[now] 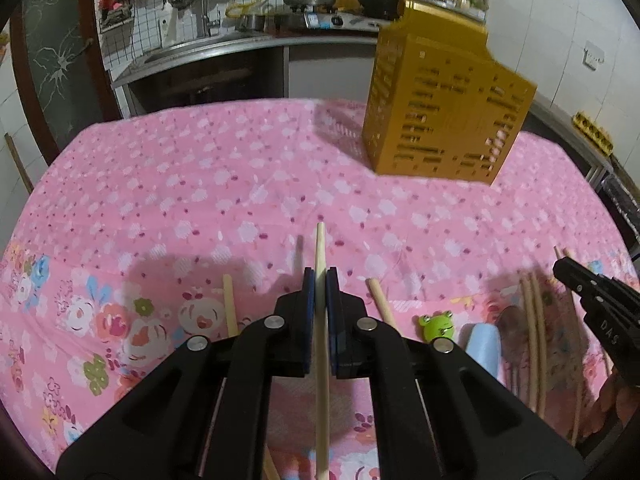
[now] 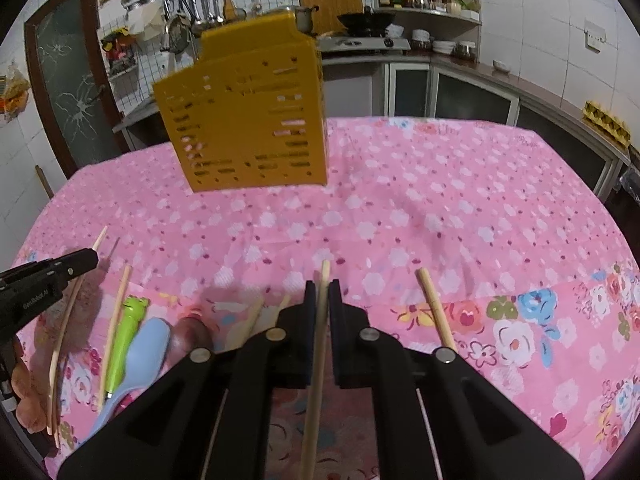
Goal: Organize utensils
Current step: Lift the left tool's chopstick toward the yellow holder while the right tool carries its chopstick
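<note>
R tool (image 2: 321,286) clamped on 1 chopstick (image 2: 316,360), yellow slotted holder (image 2: 244,120) upright beyond on pink cloth (image 2: 400,220).

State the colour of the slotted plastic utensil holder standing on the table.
Mustard yellow slotted plastic utensil holder; clearest in the right wrist view.

bare pink cloth (image 2: 400,220) ahead, yellow holder (image 2: 248,112) standing beyond, utensils beside

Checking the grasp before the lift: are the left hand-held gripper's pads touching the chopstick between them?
Touching. The left wrist view shows the left hand-held gripper shut, both blue pads pressed against the chopstick.
</note>
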Tool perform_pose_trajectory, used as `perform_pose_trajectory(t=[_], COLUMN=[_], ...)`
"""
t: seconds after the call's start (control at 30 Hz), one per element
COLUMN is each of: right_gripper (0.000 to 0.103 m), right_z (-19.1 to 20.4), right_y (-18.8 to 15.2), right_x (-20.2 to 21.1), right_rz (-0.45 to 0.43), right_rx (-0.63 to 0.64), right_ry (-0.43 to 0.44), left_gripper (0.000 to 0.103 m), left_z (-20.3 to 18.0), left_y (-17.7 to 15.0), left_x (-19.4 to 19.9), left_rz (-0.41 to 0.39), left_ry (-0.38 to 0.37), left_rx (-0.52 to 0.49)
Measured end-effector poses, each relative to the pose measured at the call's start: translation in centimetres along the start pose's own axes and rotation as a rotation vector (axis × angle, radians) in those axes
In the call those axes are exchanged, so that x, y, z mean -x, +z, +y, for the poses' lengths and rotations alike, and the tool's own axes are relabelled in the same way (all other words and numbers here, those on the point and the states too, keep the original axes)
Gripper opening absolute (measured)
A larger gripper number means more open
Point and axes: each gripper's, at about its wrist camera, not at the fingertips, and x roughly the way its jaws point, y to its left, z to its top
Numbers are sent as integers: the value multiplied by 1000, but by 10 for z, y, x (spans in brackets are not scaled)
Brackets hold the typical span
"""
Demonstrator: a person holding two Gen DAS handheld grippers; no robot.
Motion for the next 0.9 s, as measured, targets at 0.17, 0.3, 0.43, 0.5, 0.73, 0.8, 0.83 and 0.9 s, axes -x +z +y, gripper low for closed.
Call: perform_pose_trajectory(t=[0.17,0.3,0.43,0.5,0.73,0.8,0.83,0.9], right_gripper=[6,6,6,6,6,6,6,6], right_z=[2,1,1,0,0,0,0,1], right_y=[7,10,15,15,15,16,16,17], right_x=[22,38,52,57,74,81,84,87], right_rz=[-61,-96,-126,-132,-163,-177,-185,-191], right_rx=[14,12,8,5,0,-1,-2,0], right_ry=[12,29,42,50,67,70,70,71], left_gripper=[4,4,4,4,4,4,4,4], left_z=[2,3,1,0,3,4,4,4], left_y=[8,12,14,14,12,11,11,11], left_x=[24,44,62,70,89,93,94,98], left_rz=[-64,-112,-149,-168,-208,-217,-222,-232], left_ry=[-37,-63,-85,-94,-124,-140,-141,-145], left_rx=[17,23,21,23,35,39,37,35])
